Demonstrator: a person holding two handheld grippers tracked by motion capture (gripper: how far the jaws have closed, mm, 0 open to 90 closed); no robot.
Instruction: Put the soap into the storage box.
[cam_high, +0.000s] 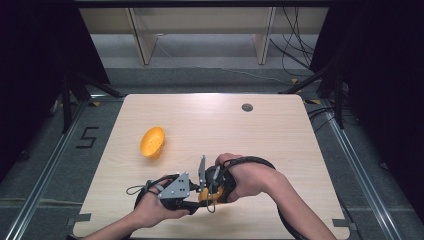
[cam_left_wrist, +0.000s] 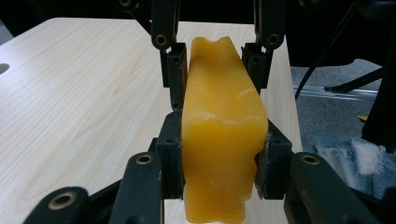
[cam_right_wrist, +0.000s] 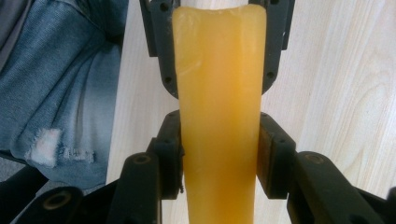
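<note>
Evidently both claws, left claw (cam_high: 196, 188) and right claw (cam_high: 209, 186), clench one yellow-orange block (cam_left_wrist: 223, 135) between them above the desk's (cam_high: 280, 145) near edge, probably to pull it apart; an orange piece (cam_high: 152, 141) lies far-left.

A pale wood bench (cam_high: 280, 140) with rounded corners stands on a grey floor (cam_high: 45, 165), a round grommet (cam_high: 247, 107) near its far edge. Black curtains (cam_high: 30, 60) close in both sides. Behind, a light wooden shelf frame (cam_high: 145, 40) stands against the wall, with black cables (cam_high: 295, 45) trailing down at the right. Metal rails (cam_high: 360, 165) run along the floor beside the bench, and a "5" (cam_high: 87, 136) is taped at the left.
</note>
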